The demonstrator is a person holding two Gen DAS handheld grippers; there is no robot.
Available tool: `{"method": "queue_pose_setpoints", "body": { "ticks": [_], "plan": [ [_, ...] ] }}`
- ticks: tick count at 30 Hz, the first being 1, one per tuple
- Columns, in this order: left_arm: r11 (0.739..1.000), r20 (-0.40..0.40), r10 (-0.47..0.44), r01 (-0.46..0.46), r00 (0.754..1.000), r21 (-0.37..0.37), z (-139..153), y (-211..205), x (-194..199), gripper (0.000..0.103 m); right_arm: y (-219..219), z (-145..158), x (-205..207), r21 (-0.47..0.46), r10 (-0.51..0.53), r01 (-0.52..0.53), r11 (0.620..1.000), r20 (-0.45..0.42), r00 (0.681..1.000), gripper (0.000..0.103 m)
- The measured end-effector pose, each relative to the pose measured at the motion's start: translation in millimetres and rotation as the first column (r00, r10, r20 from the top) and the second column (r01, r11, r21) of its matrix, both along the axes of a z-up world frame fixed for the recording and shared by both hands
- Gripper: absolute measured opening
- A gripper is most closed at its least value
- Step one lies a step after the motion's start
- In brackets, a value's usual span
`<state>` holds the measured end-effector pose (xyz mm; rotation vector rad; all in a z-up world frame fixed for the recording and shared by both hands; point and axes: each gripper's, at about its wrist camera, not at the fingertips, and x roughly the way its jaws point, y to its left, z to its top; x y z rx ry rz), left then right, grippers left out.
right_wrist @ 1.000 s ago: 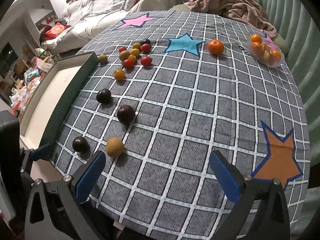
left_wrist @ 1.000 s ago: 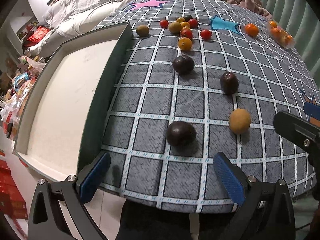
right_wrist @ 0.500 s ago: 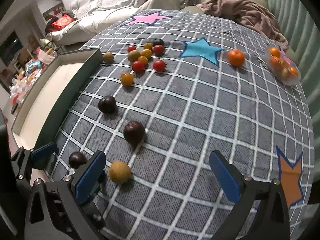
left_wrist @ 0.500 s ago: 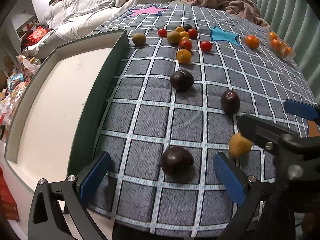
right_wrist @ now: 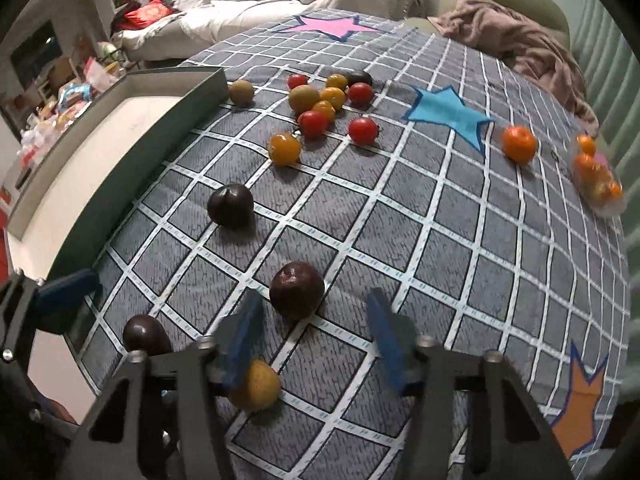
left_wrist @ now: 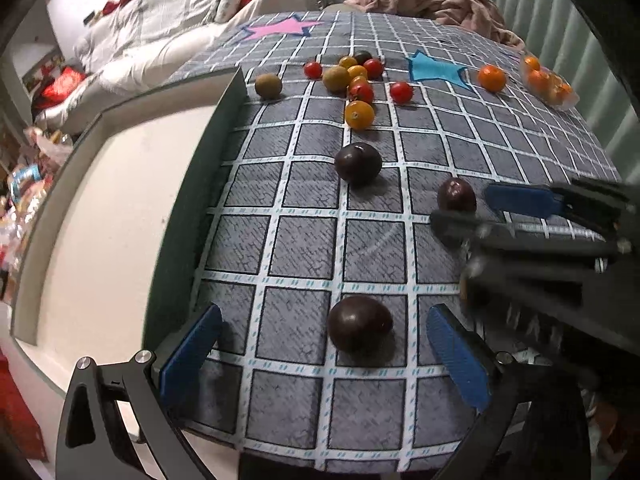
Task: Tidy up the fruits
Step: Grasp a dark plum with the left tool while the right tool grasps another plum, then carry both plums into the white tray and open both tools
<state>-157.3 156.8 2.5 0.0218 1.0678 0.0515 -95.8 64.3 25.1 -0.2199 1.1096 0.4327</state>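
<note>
Fruits lie loose on a grey checked cloth. My left gripper (left_wrist: pixel 324 344) is open, its blue pads on either side of a dark plum (left_wrist: pixel 359 328) at the near edge. My right gripper (right_wrist: pixel 316 328) is open, narrower than before, just short of a second dark plum (right_wrist: pixel 296 290), which also shows in the left wrist view (left_wrist: pixel 456 195). A yellow fruit (right_wrist: pixel 256 386) lies under its left finger. A third plum (right_wrist: pixel 230 205) lies farther back. Red and yellow cherry tomatoes (right_wrist: pixel 320 114) and brownish-green fruits (right_wrist: pixel 241 92) cluster at the back.
A shallow white tray with a green rim (left_wrist: pixel 188 184) lies along the left of the cloth. A tangerine (right_wrist: pixel 519 144) and a clear bag of tangerines (right_wrist: pixel 598 178) sit at the far right. A blanket and a sofa stand behind.
Both grippers moved forward. The left now has the near plum between its pads. The right moved left to the second plum, narrowed its jaws, and crossed into the left wrist view.
</note>
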Motion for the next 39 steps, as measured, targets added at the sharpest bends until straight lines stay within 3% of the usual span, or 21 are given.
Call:
{"method": "queue_pose_setpoints", "body": {
  "ticks": [2, 4, 6, 10, 12, 14, 21, 29, 39],
  "plan": [
    [1.0, 0.018, -0.011, 0.011, 1.0, -0.001, 1, 1, -4, 0.095, -2, 1, 1, 0.034, 0.007, -0.006, 0.999, -0.015, 1.0, 0.028],
    [1.0, 0.021, -0.013, 0.014, 1.0, -0.016, 3, 1, -4, 0.087, -4, 1, 0, 0.043, 0.005, -0.005, 0.999, -0.014, 1.0, 0.028],
    [0.999, 0.024, -0.018, 0.018, 1.0, -0.026, 5, 0, -2, 0.072, -6, 1, -1, 0.055, 0.003, -0.003, 0.998, -0.014, 1.0, 0.028],
    [0.999, 0.025, -0.035, 0.036, 0.999, -0.032, 7, -4, 0, 0.056, -12, 2, -3, 0.077, -0.004, 0.005, 0.997, -0.022, 1.0, 0.028],
    [0.998, 0.028, -0.044, 0.045, 0.999, -0.035, 8, -6, -1, 0.038, -16, 4, -5, 0.08, -0.012, 0.014, 0.997, -0.02, 1.0, 0.028],
    [0.997, 0.025, -0.052, 0.054, 0.998, -0.054, 9, -6, -2, 0.03, -22, 6, -7, 0.094, -0.023, 0.025, 0.995, -0.022, 0.999, 0.028],
    [0.992, 0.017, -0.024, 0.026, 1.0, -0.124, 14, 1, -8, 0.029, -38, 16, -16, 0.129, -0.051, 0.054, 0.99, -0.024, 0.998, 0.028],
    [0.989, 0.076, -0.03, 0.04, 0.997, -0.145, 43, 7, -16, 0.029, -46, 30, -23, 0.167, -0.068, 0.073, 0.983, -0.033, 0.997, 0.028],
    [0.989, 0.124, 0.07, -0.052, 0.99, -0.136, 66, 71, -21, 0.029, 4, 62, -28, 0.202, 0.019, -0.018, 0.979, -0.002, 1.0, 0.028]
  ]
}}
